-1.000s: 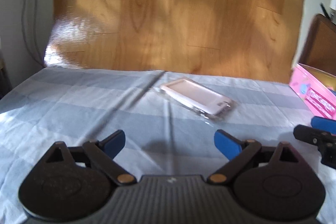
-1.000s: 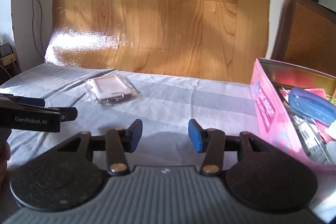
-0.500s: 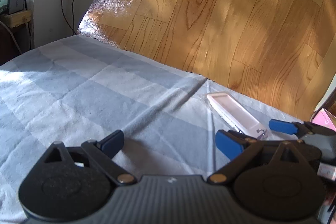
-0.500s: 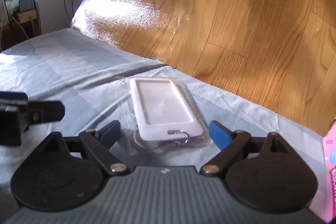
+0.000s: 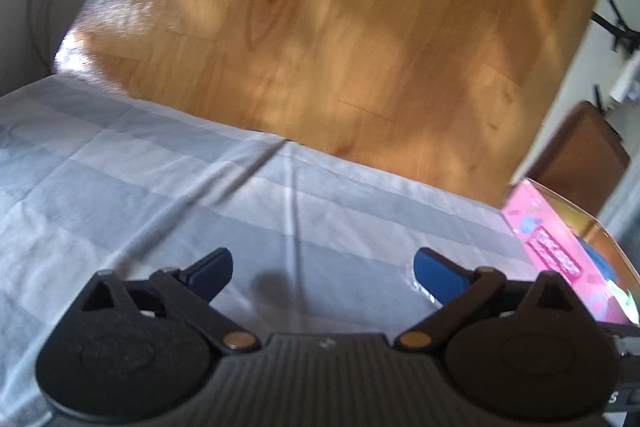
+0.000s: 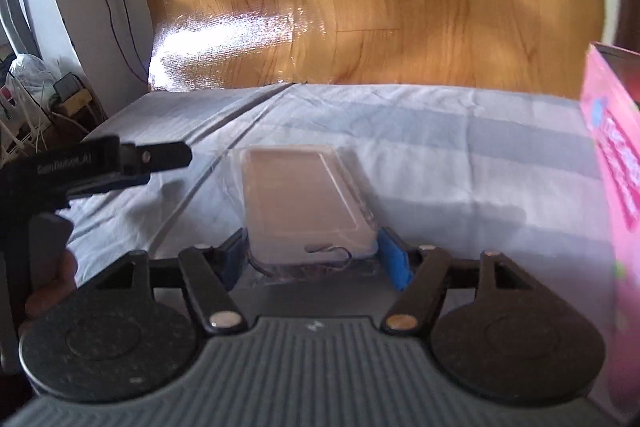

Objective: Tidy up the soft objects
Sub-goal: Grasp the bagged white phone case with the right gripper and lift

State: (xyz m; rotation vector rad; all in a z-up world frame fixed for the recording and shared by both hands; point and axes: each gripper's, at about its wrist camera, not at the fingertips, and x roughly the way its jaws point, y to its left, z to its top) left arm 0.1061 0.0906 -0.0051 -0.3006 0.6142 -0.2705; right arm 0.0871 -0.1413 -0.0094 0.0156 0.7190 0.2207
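On the grey-and-white checked bedcloth [image 6: 460,131] there is one soft pale-pink case [image 6: 300,203] sealed in a clear wrapper, and one pink box [image 6: 612,155] at the right edge. The case is flat, oblong, with a small metal hook at its near end. The right gripper [image 6: 316,257] has just been closing, its blue pads pressing the case's near end. The left gripper [image 5: 320,267] has just been opening, wide and empty above the cloth.

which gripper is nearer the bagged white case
Right. The right gripper has the bagged white case between its fingers; the left gripper hangs off to one side, open over bare cloth.
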